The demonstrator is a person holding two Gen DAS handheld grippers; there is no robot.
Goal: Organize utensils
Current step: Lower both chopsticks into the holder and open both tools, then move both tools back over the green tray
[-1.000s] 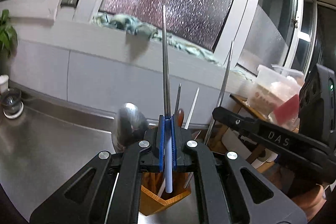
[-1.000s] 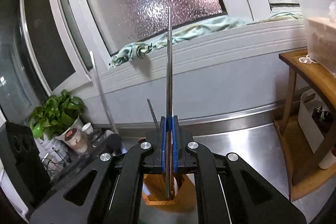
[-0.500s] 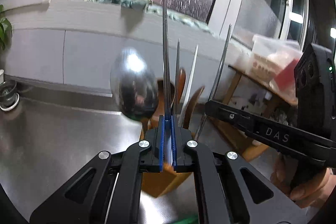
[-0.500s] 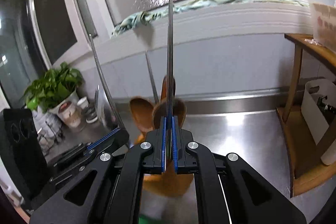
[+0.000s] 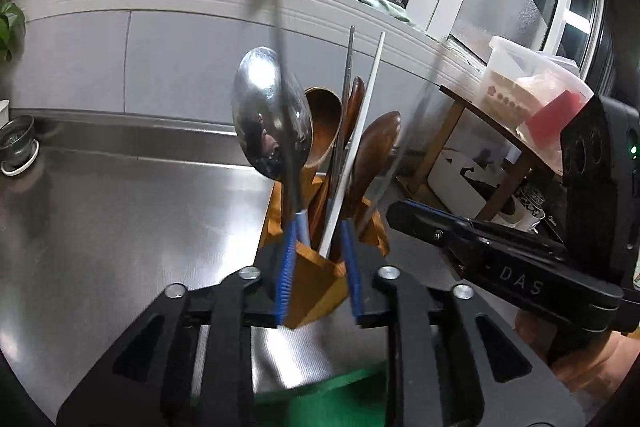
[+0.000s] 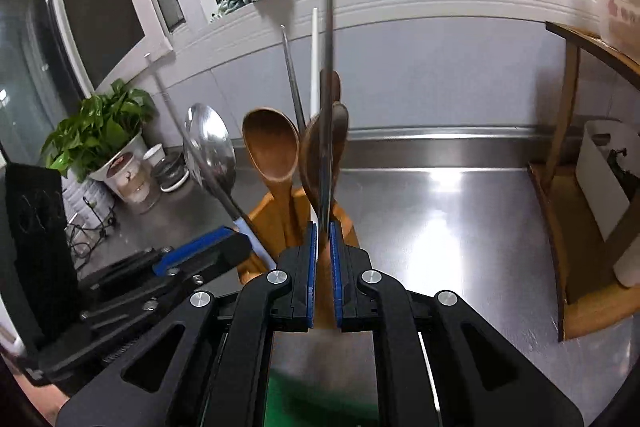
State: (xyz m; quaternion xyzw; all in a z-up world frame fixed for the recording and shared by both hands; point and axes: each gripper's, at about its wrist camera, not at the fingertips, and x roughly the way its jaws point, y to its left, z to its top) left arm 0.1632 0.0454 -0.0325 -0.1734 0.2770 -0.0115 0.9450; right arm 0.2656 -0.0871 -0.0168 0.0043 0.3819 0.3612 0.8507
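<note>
A wooden utensil holder [image 5: 316, 275] [image 6: 276, 223] stands on the steel counter. It holds a metal spoon [image 5: 272, 115] [image 6: 210, 147], wooden spoons [image 5: 324, 131] [image 6: 272, 147], a white chopstick [image 5: 360, 131] [image 6: 315, 59] and a metal chopstick [image 5: 349, 67] [image 6: 291, 75]. My left gripper [image 5: 320, 227] is open just above the holder; a blurred metal chopstick [image 5: 280, 59] slips past its left finger. My right gripper [image 6: 323, 227] is slightly parted, with a metal chopstick [image 6: 329, 67] upright between its pads [image 6: 311, 239].
A steel counter [image 5: 120, 219] runs to a grey wall. A potted plant [image 6: 100, 143] and cups stand at the left. A wooden shelf [image 6: 580, 227] with a plastic box [image 5: 532, 99] stands at the right. A green item [image 6: 320, 403] lies below the grippers.
Both grippers came down over the holder. My left gripper opened and its metal chopstick is dropping. My right gripper's pads have parted a little around their chopstick.
</note>
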